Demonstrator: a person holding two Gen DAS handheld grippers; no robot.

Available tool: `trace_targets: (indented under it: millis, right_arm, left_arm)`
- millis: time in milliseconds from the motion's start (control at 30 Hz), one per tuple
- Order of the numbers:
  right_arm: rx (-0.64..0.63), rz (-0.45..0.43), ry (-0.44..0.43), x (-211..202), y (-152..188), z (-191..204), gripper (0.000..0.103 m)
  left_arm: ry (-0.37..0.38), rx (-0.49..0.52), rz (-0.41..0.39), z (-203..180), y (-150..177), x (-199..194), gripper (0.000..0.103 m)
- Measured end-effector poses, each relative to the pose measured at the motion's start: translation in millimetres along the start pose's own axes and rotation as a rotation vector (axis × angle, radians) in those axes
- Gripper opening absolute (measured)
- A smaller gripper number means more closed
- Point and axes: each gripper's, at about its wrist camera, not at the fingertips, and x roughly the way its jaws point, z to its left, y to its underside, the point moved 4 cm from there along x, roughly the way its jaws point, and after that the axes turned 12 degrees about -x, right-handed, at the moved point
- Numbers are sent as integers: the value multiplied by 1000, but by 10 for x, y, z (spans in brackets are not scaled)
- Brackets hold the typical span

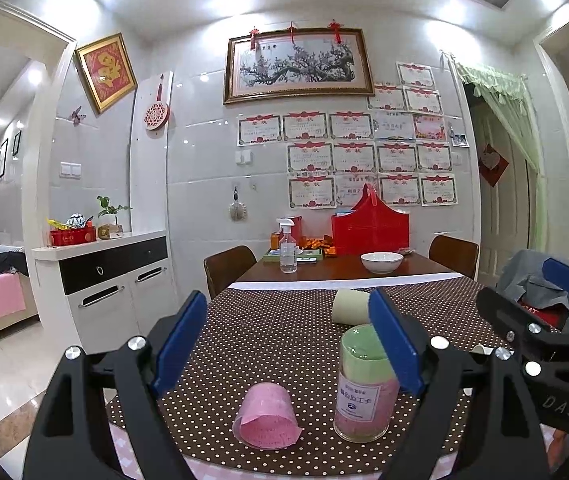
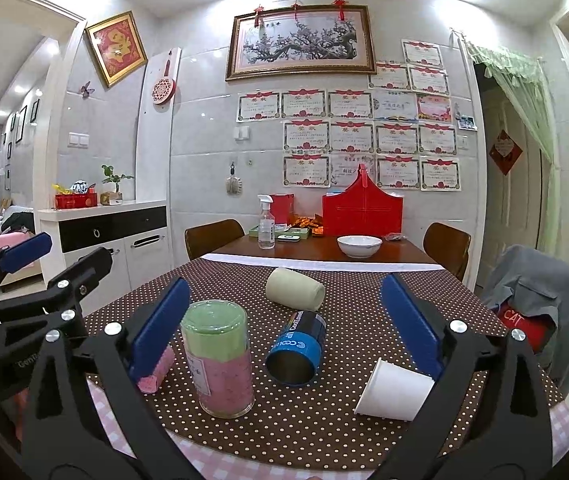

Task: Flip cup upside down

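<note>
Several cups lie on the brown polka-dot tablecloth (image 2: 324, 420). A pink cup (image 1: 266, 416) lies on its side between my left gripper's fingers, mouth toward me. A clear cup (image 1: 366, 384) with green and pink inside stands upside down; it also shows in the right wrist view (image 2: 220, 356). A blue cup (image 2: 298, 350), a white paper cup (image 2: 394, 390) and a cream cup (image 2: 294, 290) lie on their sides. My left gripper (image 1: 288, 340) is open above the pink cup. My right gripper (image 2: 284, 324) is open, the blue cup between its fingers.
Behind the cloth, the wooden table (image 2: 316, 250) holds a white bowl (image 2: 359, 245), a spray bottle (image 2: 266, 224) and a red basket (image 2: 362, 212). Chairs (image 2: 212, 236) stand at both sides. A grey jacket (image 2: 540, 288) hangs on the right.
</note>
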Motion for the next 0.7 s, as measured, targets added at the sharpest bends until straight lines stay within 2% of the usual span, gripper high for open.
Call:
trace_targets:
  millis: [700]
  right_arm:
    - [3,6,1,-20,14,-7,95]
  left_arm:
    - [-5,4,-1,2,-3,2,82]
